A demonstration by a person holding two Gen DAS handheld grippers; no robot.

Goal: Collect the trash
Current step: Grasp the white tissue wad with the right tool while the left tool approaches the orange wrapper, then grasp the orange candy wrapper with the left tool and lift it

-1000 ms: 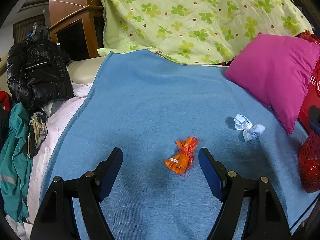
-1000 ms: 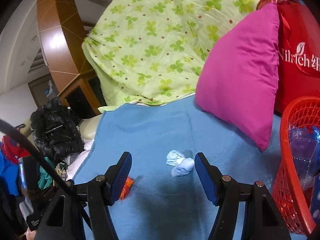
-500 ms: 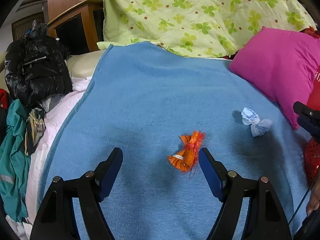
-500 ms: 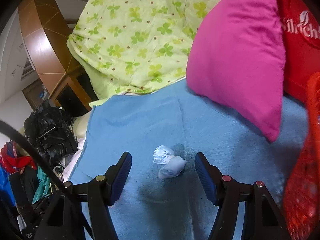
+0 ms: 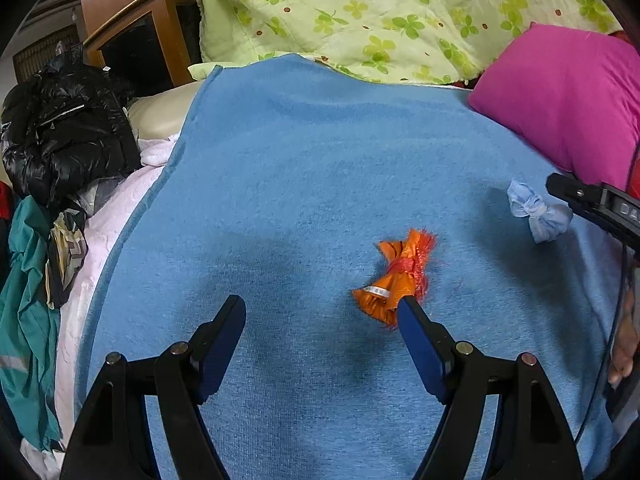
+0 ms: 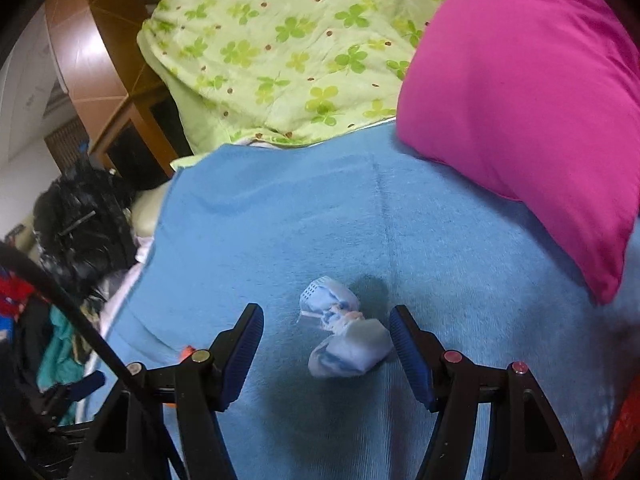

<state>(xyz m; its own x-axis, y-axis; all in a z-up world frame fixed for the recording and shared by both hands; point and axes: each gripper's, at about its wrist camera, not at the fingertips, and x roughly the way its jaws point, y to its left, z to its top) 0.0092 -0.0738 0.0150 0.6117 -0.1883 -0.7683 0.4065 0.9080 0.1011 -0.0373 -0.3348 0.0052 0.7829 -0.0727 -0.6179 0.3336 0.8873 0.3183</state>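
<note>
Left wrist view: left gripper [image 5: 320,312] jaws stand wide, nothing clamped. Black plastic arms, flat blue pads, metal pins at the joints. Orange wrapper [image 5: 394,280] lies on the blanket just ahead of the right-hand pad; that pad's tip overlaps its lower edge, contact not certain. Wrapper is crinkled foil-like plastic, twisted at the waist, frayed at the far end, small white label on the near end. Off to the right, well apart from it, a pale blue wad [image 5: 536,210], soft and knotted, papery or cloth. A black part of the right gripper reaches in from the right edge, just beside the wad. Person's fingertips show at lower right edge.

Right wrist view: right gripper [image 6: 326,324] jaws spread apart, pads ribbed blue, nothing pinched. The wad [image 6: 346,340] sits between the tips, nearer the right-hand pad, seemingly just clear of it; two lumps tied in the middle, one with a fine grid print.

Around: blue blanket [image 5: 320,152], short terry nap, flat, covers the bed. Pink pillow [image 6: 520,100], smooth and plump, rests on its far right part. Green quilt [image 6: 288,48], clover print, puckered stitching, heaped at the head. Black jacket [image 5: 64,128], glossy and puffy, piled to the left beside teal cloth. Wooden cabinet [image 5: 132,28] behind
</note>
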